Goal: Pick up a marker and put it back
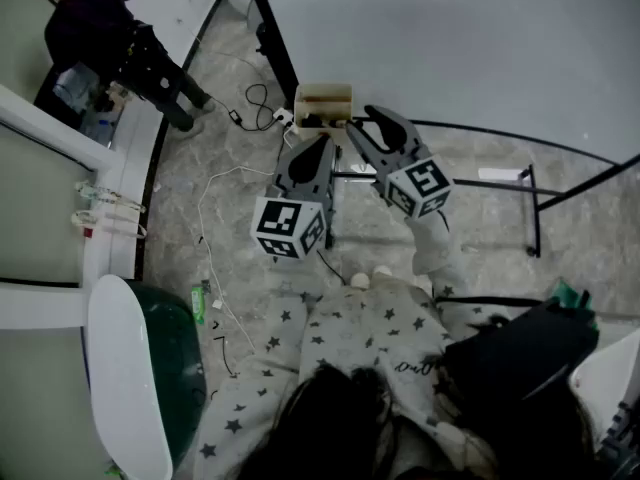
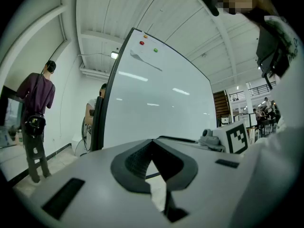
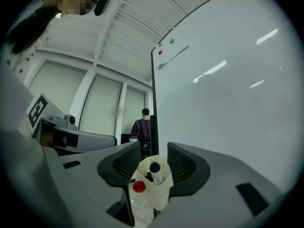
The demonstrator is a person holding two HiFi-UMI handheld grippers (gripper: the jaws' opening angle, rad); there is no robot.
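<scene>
A cream marker holder (image 1: 322, 98) hangs at the lower corner of the whiteboard (image 1: 450, 38). In the right gripper view the holder (image 3: 164, 194) sits between the two jaws, with a black-capped marker (image 3: 155, 170) and a red cap (image 3: 138, 186) standing in it. My right gripper (image 3: 154, 148) is open, its pads on either side of the holder and off the markers; in the head view my right gripper (image 1: 362, 124) points at the holder. My left gripper (image 1: 320, 146) hangs just below the holder. Its jaws meet at the tips, so my left gripper (image 2: 152, 144) is shut on nothing.
The whiteboard's black stand (image 1: 530, 208) spreads over the marble floor to the right. Loose cables (image 1: 215, 208) trail on the floor at left. A person (image 1: 110, 28) stands at the far top left. A green and white chair (image 1: 150, 368) is at the lower left.
</scene>
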